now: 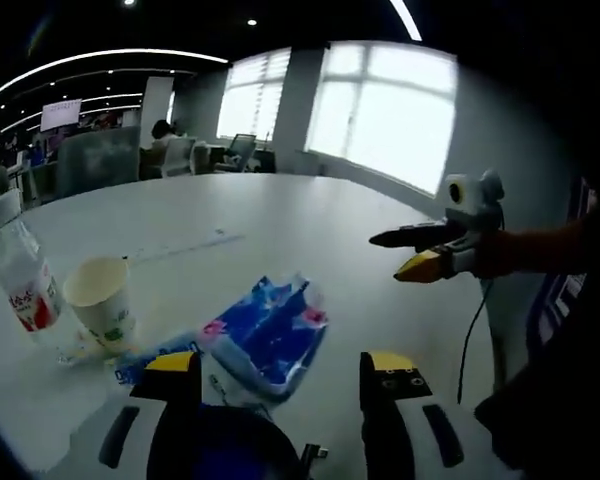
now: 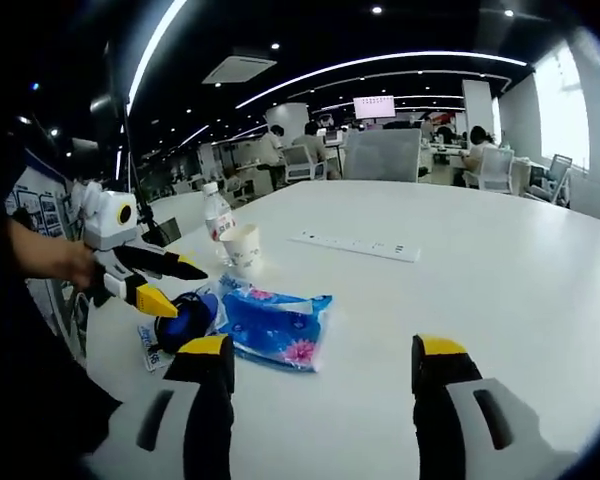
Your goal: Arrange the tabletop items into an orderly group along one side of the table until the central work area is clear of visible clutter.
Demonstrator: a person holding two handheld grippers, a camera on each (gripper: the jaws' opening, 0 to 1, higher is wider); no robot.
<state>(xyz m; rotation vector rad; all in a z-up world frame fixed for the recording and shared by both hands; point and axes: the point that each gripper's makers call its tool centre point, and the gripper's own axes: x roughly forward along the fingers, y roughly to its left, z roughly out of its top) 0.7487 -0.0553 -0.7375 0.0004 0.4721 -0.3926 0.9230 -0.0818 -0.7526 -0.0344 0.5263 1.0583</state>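
Note:
A blue flowered tissue pack [image 1: 270, 335] lies on the white table [image 1: 280, 215], just ahead of my left gripper [image 1: 278, 365], whose jaws stand wide apart and open. A dark blue rounded object [image 1: 205, 440] sits low between those jaws, close to the camera. To the left stand a paper cup [image 1: 100, 300] and a clear water bottle [image 1: 25, 275]. In the right gripper view, my right gripper [image 2: 322, 350] is open with nothing in it, short of the tissue pack [image 2: 275, 325]. The left gripper [image 2: 158, 282] hovers over the blue object [image 2: 185, 315]; cup [image 2: 242, 245] and bottle [image 2: 217, 212] stand behind.
A white power strip [image 2: 355, 245] lies flat farther out on the table. A small blue-and-white packet [image 2: 145, 345] lies by the near table edge. Chairs, desks and people are in the office beyond. The right gripper [image 1: 420, 252] hangs open at the table's right.

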